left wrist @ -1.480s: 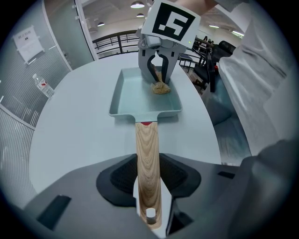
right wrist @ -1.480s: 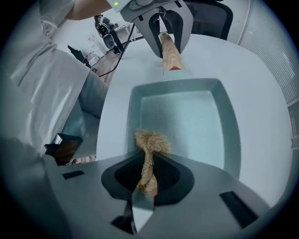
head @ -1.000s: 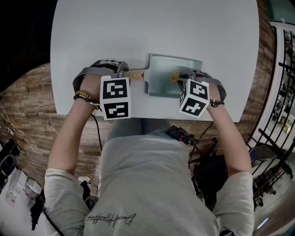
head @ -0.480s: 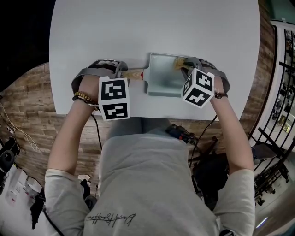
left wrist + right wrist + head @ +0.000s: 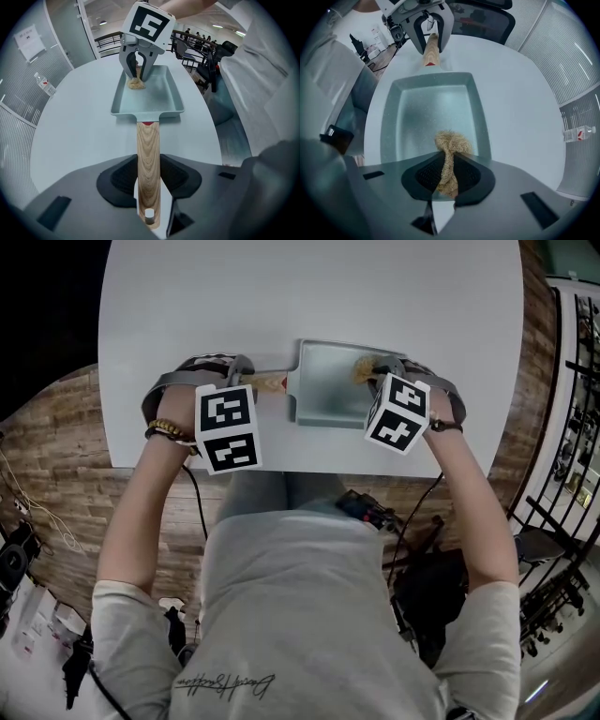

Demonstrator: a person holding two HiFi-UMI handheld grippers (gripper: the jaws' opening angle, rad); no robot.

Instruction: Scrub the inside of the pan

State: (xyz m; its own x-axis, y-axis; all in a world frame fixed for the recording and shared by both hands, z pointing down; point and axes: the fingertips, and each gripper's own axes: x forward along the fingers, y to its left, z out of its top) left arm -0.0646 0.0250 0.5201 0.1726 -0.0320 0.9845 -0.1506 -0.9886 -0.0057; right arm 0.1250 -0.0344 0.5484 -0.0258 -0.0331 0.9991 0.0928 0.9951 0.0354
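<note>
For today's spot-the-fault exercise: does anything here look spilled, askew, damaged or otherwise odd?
Nothing stands out. The pan sits flat on the table with nothing spilled; the left gripper clamps its wooden handle, and the right gripper holds the scrubber inside it.

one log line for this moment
phase: scrub pan inside | left gripper: shut on wooden handle | right gripper: shut on fibre scrubber, pan end opposite handle | pan: flat on table

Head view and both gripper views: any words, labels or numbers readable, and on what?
No text reads clearly.
White paper sheet on the glass wall: print too small.
Clear plastic water bottle by that wall: red label, blurred.
Person's grey shirt: cursive print, illegible.
Marker cubes: black-and-white squares, no letters.
</note>
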